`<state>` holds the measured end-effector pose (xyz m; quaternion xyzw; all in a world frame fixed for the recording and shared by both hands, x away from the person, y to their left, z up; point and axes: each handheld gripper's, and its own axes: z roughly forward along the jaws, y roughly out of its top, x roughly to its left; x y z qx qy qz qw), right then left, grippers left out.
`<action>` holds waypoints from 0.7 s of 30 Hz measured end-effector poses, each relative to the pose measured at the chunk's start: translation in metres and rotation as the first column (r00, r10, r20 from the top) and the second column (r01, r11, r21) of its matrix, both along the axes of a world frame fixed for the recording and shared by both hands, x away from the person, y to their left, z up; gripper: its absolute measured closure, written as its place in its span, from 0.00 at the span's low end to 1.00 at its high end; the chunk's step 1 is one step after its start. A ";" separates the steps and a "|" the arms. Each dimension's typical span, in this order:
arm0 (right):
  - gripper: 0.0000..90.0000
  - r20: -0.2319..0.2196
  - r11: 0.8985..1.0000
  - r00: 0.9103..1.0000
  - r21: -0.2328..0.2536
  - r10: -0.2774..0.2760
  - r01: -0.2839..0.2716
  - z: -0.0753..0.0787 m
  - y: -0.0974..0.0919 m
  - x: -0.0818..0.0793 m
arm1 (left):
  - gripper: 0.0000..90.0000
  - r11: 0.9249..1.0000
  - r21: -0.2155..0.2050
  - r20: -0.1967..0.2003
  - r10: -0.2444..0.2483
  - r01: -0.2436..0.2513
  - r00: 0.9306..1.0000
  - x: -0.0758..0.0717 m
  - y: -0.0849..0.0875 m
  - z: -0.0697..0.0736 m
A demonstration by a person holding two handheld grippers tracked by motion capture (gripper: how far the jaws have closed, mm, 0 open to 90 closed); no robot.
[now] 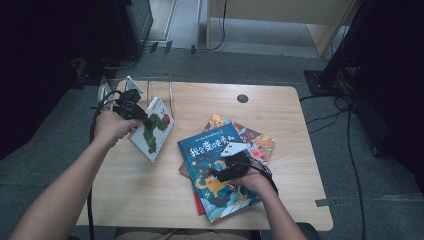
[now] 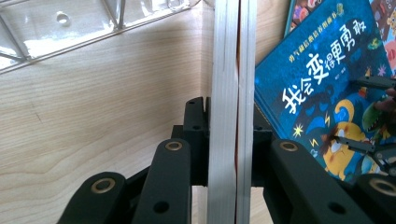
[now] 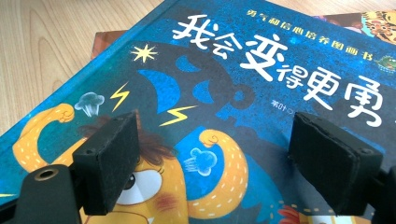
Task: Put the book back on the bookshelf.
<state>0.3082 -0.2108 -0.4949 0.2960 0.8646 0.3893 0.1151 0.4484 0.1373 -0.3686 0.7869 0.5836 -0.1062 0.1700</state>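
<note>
Left gripper (image 1: pixel 142 119) holds the white picture book (image 1: pixel 155 130) tilted above the table's (image 1: pixel 150 190) left half, near the wire book rack (image 1: pixel 165 87). In the left gripper view the jaws are clamped across the book's page edge (image 2: pixel 231 116), covers squeezed flat.

Right gripper (image 1: pixel 227 167) hovers low over the blue book (image 1: pixel 215 170) topping the stack mid-table; jaws apart, nothing between the pads (image 3: pixel 109 158).

We judge the held book stiff-boarded, light and fairly slick on its glossy cover. Gripping across the full thickness near one edge suits it; a hold far from the middle may let it sag or swing. The blue book lies flat, so we would need an overhanging edge to bite.
</note>
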 end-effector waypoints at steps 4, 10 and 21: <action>0.18 0.000 1.000 1.000 0.000 0.000 0.000 0.000 0.000 0.000 | 0.86 1.000 0.012 0.005 0.018 -0.018 1.000 -0.001 0.004 0.001; 0.18 0.001 1.000 1.000 -0.001 0.000 0.000 0.000 0.000 0.000 | 0.86 0.998 -0.011 -0.003 0.068 -0.068 0.998 0.002 0.010 0.000; 0.18 0.001 1.000 1.000 -0.001 0.000 0.000 0.000 0.000 0.000 | 0.86 0.982 -0.058 0.023 0.180 -0.178 0.983 0.015 0.004 -0.008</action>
